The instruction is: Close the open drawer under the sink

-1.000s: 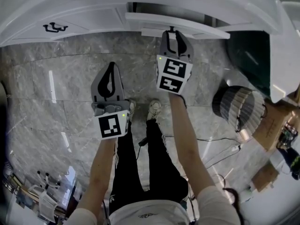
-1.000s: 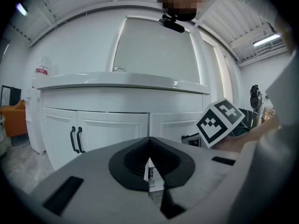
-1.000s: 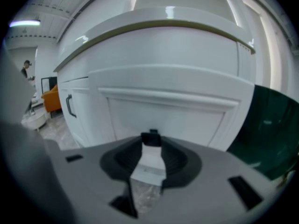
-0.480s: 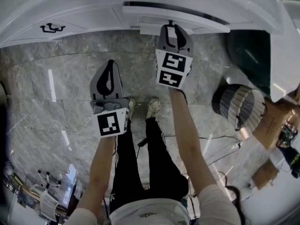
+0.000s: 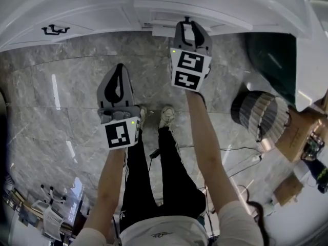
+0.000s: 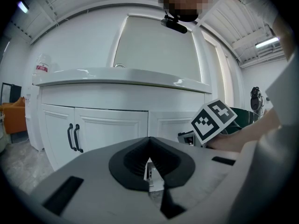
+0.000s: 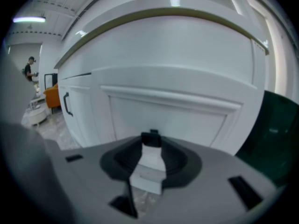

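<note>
Directly ahead of the right claw [image 5: 188,26], which is clamped on the dark handle [image 5: 187,20], the drawer [image 7: 187,120] is seen almost flush with the sink cabinet [image 5: 92,22], its front lying crosswise, while the left claw [image 5: 121,69], pinched shut and empty, is held well back.

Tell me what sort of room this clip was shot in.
Probably a bathroom, or a mock-up of one: a white vanity cabinet with black door handles under a basin countertop, standing on a marble-look tiled floor.
</note>
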The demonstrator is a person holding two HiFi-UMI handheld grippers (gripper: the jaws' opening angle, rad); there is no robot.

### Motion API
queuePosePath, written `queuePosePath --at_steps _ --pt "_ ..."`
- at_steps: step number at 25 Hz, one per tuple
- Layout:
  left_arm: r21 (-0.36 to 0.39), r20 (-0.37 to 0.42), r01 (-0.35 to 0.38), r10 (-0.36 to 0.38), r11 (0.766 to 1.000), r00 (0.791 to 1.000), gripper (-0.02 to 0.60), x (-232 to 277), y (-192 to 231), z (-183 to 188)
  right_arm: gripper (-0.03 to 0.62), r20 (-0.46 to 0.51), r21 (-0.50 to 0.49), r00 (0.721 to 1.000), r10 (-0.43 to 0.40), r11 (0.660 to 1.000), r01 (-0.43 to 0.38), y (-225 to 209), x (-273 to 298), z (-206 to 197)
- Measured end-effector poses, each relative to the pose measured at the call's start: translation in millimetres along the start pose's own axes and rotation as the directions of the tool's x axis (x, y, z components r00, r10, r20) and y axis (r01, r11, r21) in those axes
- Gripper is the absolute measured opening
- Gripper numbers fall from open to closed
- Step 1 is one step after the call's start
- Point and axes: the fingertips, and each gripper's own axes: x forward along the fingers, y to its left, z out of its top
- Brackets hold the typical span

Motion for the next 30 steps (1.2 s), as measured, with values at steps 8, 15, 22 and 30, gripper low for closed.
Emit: queuePosePath --at_steps 8,15,22,30 --pt "0.002 0.013 0.0 0.0 1.0 1.0 0.02 0 -1 2 0.144 -0.004 -0.021 1.0 0.018 1.0 -0.018 0 6 1" --pt "-0.004 0.011 -0.005 0.005 1.0 1.0 0.02 -5 -3 4 0.147 -0.018 -0.02 0.998 0.06 0.998 -0.061 1 6 1" --pt "-0.016 0.02 -0.005 0.006 1.0 1.0 0.02 -10 -9 6 0.2 0.01 -0.001 0.999 0.039 0.999 -0.039 -3 4 -2" --pt "-0.006 0.03 0.011 -0.011 1.0 0.999 0.02 -17 -14 13 0.202 0.035 0.012 0.998 0.046 0.999 -0.046 -2 -16 10"
